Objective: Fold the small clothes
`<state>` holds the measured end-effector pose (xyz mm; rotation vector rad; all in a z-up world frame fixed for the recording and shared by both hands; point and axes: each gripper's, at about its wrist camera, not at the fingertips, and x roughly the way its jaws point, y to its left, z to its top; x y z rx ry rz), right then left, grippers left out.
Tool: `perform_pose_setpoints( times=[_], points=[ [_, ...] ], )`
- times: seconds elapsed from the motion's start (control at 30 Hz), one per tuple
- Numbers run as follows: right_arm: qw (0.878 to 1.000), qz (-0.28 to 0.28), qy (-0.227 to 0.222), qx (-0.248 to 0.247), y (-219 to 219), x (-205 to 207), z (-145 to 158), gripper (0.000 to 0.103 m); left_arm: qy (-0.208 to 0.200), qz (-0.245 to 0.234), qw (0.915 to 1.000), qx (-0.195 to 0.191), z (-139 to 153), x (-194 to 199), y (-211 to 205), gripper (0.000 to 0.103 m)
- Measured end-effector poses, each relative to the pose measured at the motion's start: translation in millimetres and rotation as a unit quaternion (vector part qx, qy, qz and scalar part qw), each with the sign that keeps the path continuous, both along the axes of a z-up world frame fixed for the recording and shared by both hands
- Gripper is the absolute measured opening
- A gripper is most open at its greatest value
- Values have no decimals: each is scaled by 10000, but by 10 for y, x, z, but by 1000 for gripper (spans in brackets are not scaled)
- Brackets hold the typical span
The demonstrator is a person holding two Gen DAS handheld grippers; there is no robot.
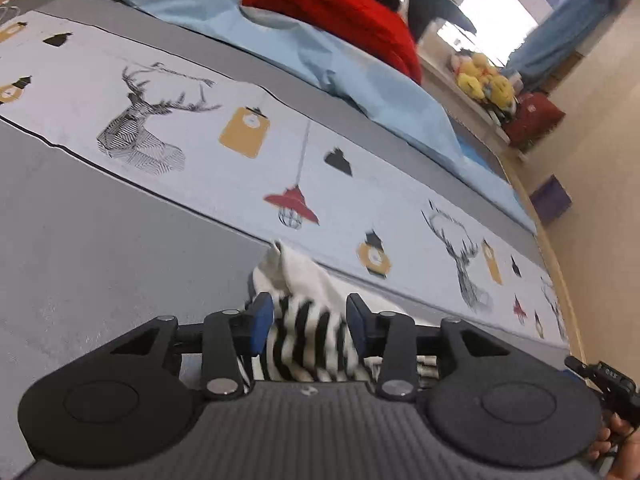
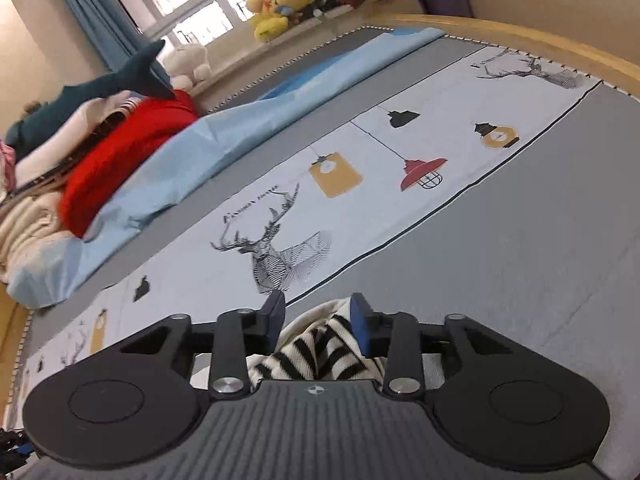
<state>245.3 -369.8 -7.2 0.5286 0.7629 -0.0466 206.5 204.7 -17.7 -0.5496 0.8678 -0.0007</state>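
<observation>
- Left gripper (image 1: 310,320): jaws part open around the striped garment (image 1: 308,340), not clamped.
- Right gripper (image 2: 318,320): likewise.
- Garment lies bunched on the bed (image 2: 540,260), just below the deer band (image 2: 280,256).
- Step: grasping. Next: close both, spread flat.

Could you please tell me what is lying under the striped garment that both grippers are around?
The striped garment lies on the grey bed cover, near its printed band. The cloth and gripper bodies hide whatever is directly beneath.

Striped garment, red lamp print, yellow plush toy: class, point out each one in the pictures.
striped garment (image 1: 308,332): left wrist view, striped cloth between the claw pads.
red lamp print (image 2: 422,170): right wrist view, the red shade.
yellow plush toy (image 2: 282,6): right wrist view, its body.
</observation>
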Motion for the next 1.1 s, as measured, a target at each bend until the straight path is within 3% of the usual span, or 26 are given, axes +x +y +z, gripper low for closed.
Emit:
perform_pose_setpoints(
  times=[0.13,0.33,0.47,0.63,0.7,0.77,0.87,0.93,0.97,1.0,1.1],
  points=[
    [9969,649,392,225,53,-83,-121,41,212,-708,9968,319,-46,-52,-220,62],
    [9831,1631,825,99,396,-107,-279,50,491,-1492,9777,1395,-230,-18,-671,69],
    [9777,1829,1033,-50,568,-24,-358,55,582,-1634,9605,2174,-387,89,-885,74],
    [9791,1651,1182,-59,596,106,-440,55,594,-1697,9509,2520,-495,215,-970,74],
    [9799,1586,1209,-46,590,155,-476,55,538,-1749,9487,2579,-526,252,-993,70],
    [9801,1545,1245,-46,586,213,-513,55,526,-1823,9467,2604,-555,299,-1018,42],
    [9780,1628,1296,-148,637,282,-557,50,590,-1842,9466,2580,-575,378,-1043,20],
    [9767,1712,1280,-207,680,323,-579,32,565,-1818,9488,2520,-551,425,-1040,15],
    [9757,1778,1266,-214,704,345,-583,18,519,-1786,9499,2511,-522,442,-1037,13],
    [9752,1828,1224,-247,732,366,-575,13,451,-1722,9514,2511,-482,453,-1029,12],
    [9821,1648,830,-374,737,403,-410,10,30,-1398,9600,2426,-299,470,-958,11]
  ],
)
